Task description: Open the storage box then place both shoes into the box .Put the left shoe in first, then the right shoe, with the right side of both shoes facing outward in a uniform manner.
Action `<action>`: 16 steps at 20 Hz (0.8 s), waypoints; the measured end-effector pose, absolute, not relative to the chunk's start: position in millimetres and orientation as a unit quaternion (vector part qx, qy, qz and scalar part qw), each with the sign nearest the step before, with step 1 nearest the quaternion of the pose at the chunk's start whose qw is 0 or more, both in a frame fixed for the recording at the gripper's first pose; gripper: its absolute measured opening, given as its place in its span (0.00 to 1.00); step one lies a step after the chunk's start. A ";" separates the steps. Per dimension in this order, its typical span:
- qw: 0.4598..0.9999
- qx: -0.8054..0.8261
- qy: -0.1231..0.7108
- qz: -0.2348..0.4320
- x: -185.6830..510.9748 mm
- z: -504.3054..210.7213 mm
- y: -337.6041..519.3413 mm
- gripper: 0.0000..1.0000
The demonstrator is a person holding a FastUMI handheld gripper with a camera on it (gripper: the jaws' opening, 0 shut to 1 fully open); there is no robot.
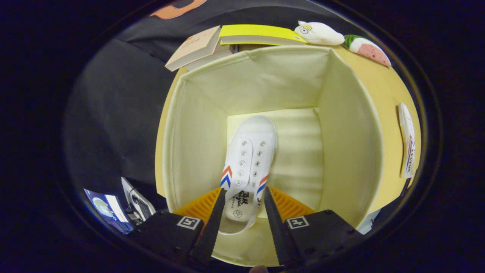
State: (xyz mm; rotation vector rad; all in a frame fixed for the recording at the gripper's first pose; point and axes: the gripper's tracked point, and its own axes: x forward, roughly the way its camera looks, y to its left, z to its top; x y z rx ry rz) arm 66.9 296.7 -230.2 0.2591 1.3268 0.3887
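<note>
Beyond the storage box (352, 113), books (212, 45) and two soft toys (320, 33) are sitting on the yellow surface (384, 94), with the second shoe (407, 140) lying right of the box, apart from it. My tongs (242, 206) are reaching down into the box, spread either side of the white shoe's (250, 159) heel; whether they are pressing it I cannot tell. The shoe is lying lengthwise on the box floor, toe pointing away from me.

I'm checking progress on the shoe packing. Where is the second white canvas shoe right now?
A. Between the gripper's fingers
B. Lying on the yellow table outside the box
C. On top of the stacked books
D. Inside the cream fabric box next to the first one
B: one white canvas shoe sits in the open cream fabric storage box, its heel between the gripper fingers, while the second white shoe lies on the yellow table outside the box's wall.
</note>
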 end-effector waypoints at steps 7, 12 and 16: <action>0.862 0.083 0.466 0.184 58.4 -140.4 218.2 0.80; 0.921 0.071 0.367 0.109 52.6 -105.7 112.0 0.90; 0.931 0.070 0.354 0.043 46.2 -113.7 13.2 0.97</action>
